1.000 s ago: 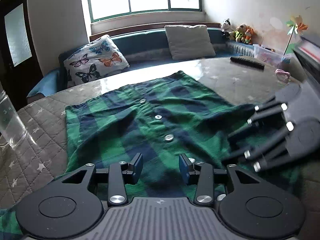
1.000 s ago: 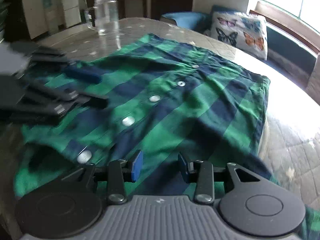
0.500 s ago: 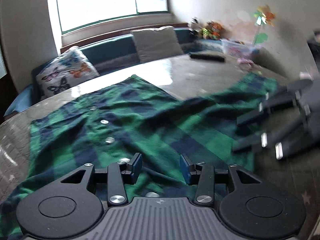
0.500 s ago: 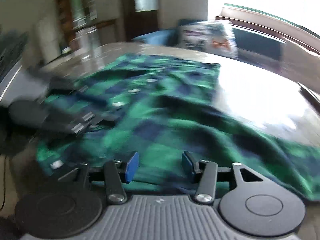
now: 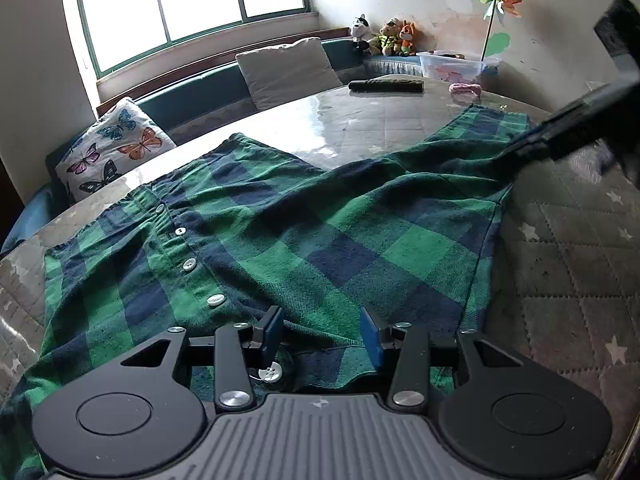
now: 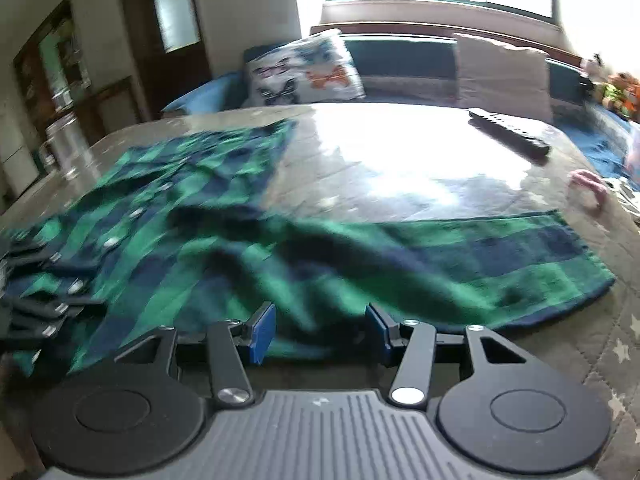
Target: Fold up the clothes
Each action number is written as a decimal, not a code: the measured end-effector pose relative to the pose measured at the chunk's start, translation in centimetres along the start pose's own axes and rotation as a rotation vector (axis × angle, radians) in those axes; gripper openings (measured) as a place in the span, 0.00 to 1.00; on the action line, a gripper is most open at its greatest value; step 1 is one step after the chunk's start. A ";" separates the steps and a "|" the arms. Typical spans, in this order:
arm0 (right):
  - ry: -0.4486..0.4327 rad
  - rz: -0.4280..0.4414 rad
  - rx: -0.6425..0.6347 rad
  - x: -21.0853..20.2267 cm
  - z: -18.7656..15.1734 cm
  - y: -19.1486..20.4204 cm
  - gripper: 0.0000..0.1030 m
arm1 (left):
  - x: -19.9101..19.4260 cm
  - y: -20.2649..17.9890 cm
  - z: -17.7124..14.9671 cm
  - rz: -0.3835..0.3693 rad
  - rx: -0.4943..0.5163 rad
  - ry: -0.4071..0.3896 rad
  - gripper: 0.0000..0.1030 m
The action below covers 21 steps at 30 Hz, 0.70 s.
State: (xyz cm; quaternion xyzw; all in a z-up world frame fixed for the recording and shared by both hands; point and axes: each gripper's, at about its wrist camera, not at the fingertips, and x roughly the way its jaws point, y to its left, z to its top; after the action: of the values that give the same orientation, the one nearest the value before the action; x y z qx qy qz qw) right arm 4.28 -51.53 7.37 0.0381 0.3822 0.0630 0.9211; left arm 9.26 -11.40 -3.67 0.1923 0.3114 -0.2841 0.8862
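A green and navy plaid button shirt (image 5: 304, 232) lies spread on the quilted table, buttons up, one sleeve stretched out to the right. My left gripper (image 5: 322, 330) is open, low over the shirt's near hem beside the button placket. My right gripper (image 6: 320, 330) is open over the near edge of the shirt (image 6: 360, 264), by the stretched sleeve. In the left wrist view the right gripper (image 5: 568, 132) shows at the far right, on the sleeve. In the right wrist view the left gripper (image 6: 44, 304) shows at the left edge, blurred.
A black remote (image 5: 386, 86) and a pink object (image 5: 464, 89) lie at the table's far side. A clear box (image 5: 456, 65), stuffed toys and a pinwheel stand behind. Pillows (image 5: 114, 148) sit on the bench under the window. A glass jar (image 6: 64, 148) stands far left.
Both grippers have swung to the right along the shirt. The right gripper has moved out to the sleeve end. The sleeve now lies stretched out to the right. Both stay open.
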 end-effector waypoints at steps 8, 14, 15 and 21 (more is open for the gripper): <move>-0.004 -0.195 0.075 2.2 0.6 -5.9 0.47 | -0.1 -0.1 -0.1 -0.002 0.006 -0.002 0.45; -0.022 -0.334 0.141 3.4 1.9 -11.0 0.47 | -0.1 -0.2 -0.1 0.002 0.005 -0.002 0.45; -0.024 -0.358 0.146 3.7 2.2 -11.6 0.47 | -0.1 -0.2 -0.1 0.003 0.006 -0.002 0.45; -0.056 -0.457 0.221 3.6 2.9 -15.1 0.48 | 0.0 0.0 0.0 0.007 0.004 0.002 0.48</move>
State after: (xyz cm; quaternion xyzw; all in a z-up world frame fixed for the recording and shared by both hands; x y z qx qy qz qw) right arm 10.16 -65.98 5.15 0.0530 0.3599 -0.1901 0.9119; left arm 9.21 -11.42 -3.63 0.1956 0.3108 -0.2813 0.8866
